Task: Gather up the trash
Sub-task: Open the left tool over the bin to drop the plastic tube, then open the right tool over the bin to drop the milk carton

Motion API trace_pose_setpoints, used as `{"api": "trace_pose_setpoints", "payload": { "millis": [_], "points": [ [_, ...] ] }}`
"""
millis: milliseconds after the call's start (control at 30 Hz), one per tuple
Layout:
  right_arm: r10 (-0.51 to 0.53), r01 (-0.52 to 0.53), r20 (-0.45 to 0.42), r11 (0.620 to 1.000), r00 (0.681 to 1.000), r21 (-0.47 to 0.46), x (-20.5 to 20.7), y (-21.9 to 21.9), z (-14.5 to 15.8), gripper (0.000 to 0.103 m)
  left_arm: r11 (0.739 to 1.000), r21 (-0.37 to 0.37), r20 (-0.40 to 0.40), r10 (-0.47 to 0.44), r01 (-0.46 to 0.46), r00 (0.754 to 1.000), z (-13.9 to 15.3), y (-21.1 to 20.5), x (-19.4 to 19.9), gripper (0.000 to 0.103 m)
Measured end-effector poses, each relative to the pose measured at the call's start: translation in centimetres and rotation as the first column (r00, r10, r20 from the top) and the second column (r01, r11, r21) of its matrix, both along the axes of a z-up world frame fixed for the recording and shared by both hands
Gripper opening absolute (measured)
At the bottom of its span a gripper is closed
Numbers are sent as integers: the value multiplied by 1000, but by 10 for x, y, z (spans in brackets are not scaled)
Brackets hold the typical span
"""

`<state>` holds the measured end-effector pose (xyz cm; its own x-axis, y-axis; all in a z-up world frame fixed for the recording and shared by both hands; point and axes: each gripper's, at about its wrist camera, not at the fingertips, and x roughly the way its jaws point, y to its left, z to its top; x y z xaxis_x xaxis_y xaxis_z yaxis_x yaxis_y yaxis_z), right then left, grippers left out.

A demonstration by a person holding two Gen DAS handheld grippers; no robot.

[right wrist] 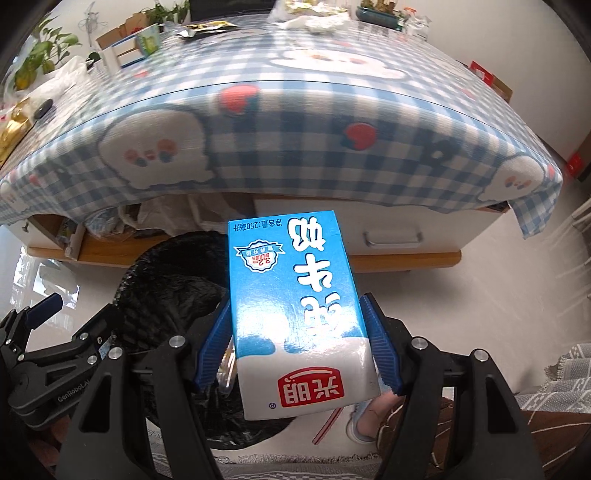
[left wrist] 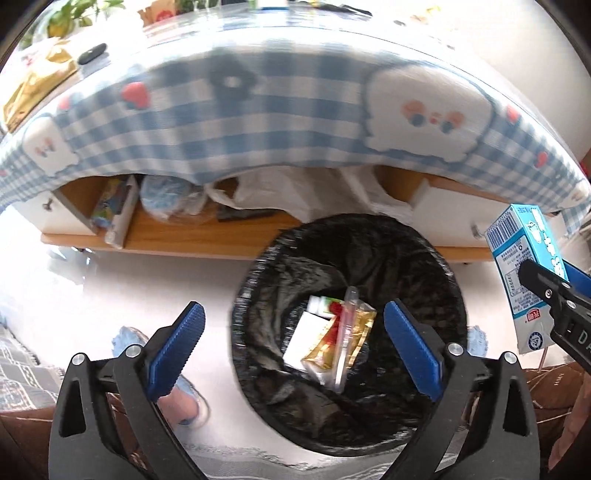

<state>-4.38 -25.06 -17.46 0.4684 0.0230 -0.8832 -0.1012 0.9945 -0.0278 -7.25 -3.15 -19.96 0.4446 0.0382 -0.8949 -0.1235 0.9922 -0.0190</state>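
Note:
My right gripper (right wrist: pixel 299 347) is shut on a blue and white milk carton (right wrist: pixel 295 306), held upside down above the right side of a bin lined with a black bag (right wrist: pixel 162 295). The carton also shows in the left wrist view (left wrist: pixel 524 273), at the bin's right. My left gripper (left wrist: pixel 295 343) is open and empty above the bin (left wrist: pixel 424 258). Inside the bin lie a gold and red wrapper (left wrist: pixel 340 343) and a white packet (left wrist: pixel 306 339). The left gripper shows in the right wrist view (right wrist: pixel 70 314).
A low table with a blue checked cloth (left wrist: pixel 280 110) stands just behind the bin; its shelf holds plastic bags (left wrist: pixel 266 192). Wrappers and plants sit on the tabletop (right wrist: pixel 207 27). A foot in a blue slipper (left wrist: pixel 184 398) is left of the bin. A white drawer (right wrist: pixel 391 236) is under the table.

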Motion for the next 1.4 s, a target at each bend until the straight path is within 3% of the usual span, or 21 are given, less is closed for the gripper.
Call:
{"api": "trace_pose_setpoints", "payload": {
  "millis": [300, 567, 833, 1233, 1400],
  "points": [
    [30, -29, -7, 999, 1000, 44, 4, 52, 1, 65, 999, 13, 20, 47, -47, 999, 6, 44, -6, 97],
    [48, -47, -37, 999, 998, 26, 11, 87, -21, 65, 997, 7, 8, 80, -80, 997, 6, 75, -9, 97],
    [55, -56, -72, 998, 996, -4, 11, 98, -46, 65, 993, -6, -19, 121, -121, 992, -3, 94, -7, 97],
    [85, -87, -87, 996, 993, -20, 10, 106, -59, 67, 996, 5, -40, 92, -92, 995, -12, 92, -6, 97],
    [95, -98, -71, 995, 993, -37, 7, 106, -55, 81, 998, 10, -53, 70, -70, 996, -14, 87, -6, 97]
  ]
}}
